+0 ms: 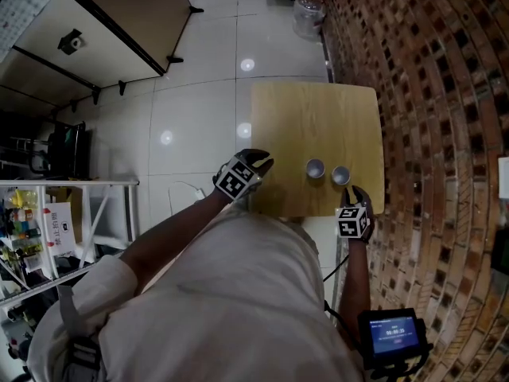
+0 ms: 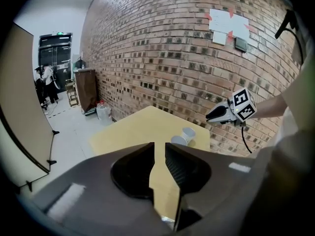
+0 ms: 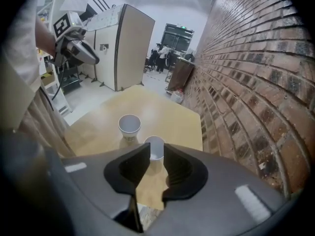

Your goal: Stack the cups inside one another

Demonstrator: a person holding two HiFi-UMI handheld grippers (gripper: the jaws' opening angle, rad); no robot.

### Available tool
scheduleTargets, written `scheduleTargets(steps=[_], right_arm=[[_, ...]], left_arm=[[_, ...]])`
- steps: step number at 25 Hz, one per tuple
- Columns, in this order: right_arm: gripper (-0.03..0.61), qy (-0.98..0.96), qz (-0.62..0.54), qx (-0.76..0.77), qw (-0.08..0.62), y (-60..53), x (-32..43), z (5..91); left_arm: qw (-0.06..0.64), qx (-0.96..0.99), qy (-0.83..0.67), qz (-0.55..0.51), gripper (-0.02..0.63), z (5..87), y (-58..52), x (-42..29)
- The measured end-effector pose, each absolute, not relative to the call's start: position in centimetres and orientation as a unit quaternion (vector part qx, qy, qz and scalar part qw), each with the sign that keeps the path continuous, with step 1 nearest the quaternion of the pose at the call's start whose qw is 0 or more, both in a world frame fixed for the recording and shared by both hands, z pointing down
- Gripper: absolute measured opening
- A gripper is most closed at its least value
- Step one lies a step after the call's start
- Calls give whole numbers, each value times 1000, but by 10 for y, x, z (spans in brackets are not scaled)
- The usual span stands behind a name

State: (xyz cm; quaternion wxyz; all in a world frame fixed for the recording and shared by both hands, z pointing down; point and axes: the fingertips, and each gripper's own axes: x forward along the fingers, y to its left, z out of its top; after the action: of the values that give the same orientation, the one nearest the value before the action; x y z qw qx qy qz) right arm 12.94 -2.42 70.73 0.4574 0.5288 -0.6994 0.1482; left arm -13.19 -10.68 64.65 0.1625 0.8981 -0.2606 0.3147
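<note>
Two white paper cups stand upright side by side near the front right of a wooden table [image 1: 318,118]: the left cup [image 1: 316,168] and the right cup [image 1: 341,175]. My right gripper [image 1: 355,191] hovers just in front of the right cup. In the right gripper view the right cup [image 3: 155,146] shows in the narrow gap beyond the tips of the right gripper [image 3: 156,154], untouched, with the left cup [image 3: 130,125] further left. My left gripper [image 1: 262,164] is at the table's front left edge. The left gripper [image 2: 159,149] has a slim gap between its jaws with nothing in it.
A brick wall [image 1: 429,94] runs close along the table's right side. A clear water jug [image 1: 308,13] stands on the tiled floor beyond the table. A white shelf rack [image 1: 71,229] is at the left, and a beige partition [image 1: 135,14] at the far left.
</note>
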Motion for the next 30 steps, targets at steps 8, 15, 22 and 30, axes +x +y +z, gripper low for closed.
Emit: scheduleTargets(steps=[8,15,22,30], right_arm=[[89,-713,141,486,485,-43,135,736],[87,-721,139,437,520,-48,127,769],[80,-723,133,386,558,-46,118,803],[65,-711,120,362,591,-46,117,826]], left_arm=[[177,888,-284,315,89,654,-110,-134],[186,880,-305,312,89,653,-110,-143],[194,873,-322,311,89,654,-111,-150],[195,866,-339,311,86,652,-113,-158]])
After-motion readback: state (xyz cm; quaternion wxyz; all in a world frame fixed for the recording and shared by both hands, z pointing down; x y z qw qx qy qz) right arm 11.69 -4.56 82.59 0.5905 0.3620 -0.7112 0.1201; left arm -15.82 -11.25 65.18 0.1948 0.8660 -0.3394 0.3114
